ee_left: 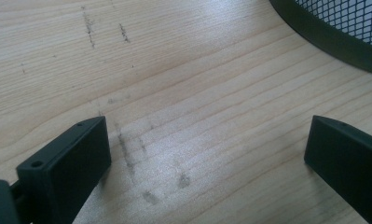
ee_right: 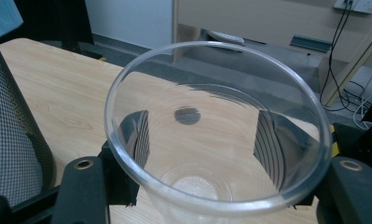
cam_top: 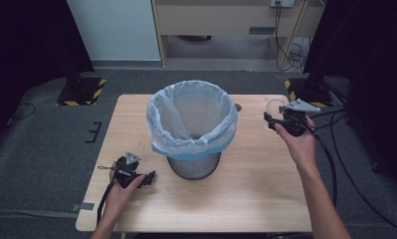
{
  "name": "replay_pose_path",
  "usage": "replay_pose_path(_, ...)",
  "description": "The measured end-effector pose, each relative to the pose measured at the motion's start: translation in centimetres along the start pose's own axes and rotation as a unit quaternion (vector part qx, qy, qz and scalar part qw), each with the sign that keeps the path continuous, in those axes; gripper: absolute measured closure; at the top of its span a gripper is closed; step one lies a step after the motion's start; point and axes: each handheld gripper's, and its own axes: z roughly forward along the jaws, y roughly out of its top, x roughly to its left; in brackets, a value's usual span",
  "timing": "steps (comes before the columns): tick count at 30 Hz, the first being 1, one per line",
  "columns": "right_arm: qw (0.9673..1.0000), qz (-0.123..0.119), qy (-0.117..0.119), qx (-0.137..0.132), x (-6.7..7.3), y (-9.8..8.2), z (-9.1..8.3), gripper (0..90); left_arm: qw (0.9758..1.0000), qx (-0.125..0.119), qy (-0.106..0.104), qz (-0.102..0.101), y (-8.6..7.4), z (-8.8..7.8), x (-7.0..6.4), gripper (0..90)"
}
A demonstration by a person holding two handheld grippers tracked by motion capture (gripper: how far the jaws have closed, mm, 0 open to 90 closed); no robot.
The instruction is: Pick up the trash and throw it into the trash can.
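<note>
Though clear — unmarked cup (ee_right: 211, 140)

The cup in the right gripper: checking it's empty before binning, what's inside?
The cup looks empty; through its clear wall show the jaws and table. Its lowest part is cut off.

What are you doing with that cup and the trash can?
A person holds a hand-held gripper in each hand at a wooden table. The right hand-held gripper is shut on a clear plastic cup, held above the table to the right of the mesh bin with its pale blue bag. The cup looks empty and is not yet over the bin. The left hand-held gripper rests open by the bin's base, holding nothing.
</note>
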Motion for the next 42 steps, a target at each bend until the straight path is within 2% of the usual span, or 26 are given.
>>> replay_pose_path(10,0.9998,-0.002,0.018,0.001,1.0,2.5,0.5,35.6,1.0,0.0,0.0,0.0,0.0,0.0,0.0,0.0)
replay_pose_path(16,0.9997,-0.005,0.023,-0.006,1.2,3.9,0.0,35.5,1.0,0.0,0.0,0.0,0.0,0.0,0.0,0.0)
replay_pose_path(26,0.9996,-0.011,0.024,-0.006,1.5,5.2,-0.6,35.4,1.0,0.0,0.0,0.0,0.0,0.0,0.0,0.0)
replay_pose_path(32,0.9995,-0.006,0.028,-0.011,1.7,6.2,-0.8,35.4,1.0,0.0,0.0,0.0,0.0,0.0,0.0,0.0)
replay_pose_path(42,0.9989,-0.012,0.038,-0.023,2.4,8.6,-1.5,35.5,1.0,0.0,0.001,0.0,0.0,0.0,0.0,0.0)
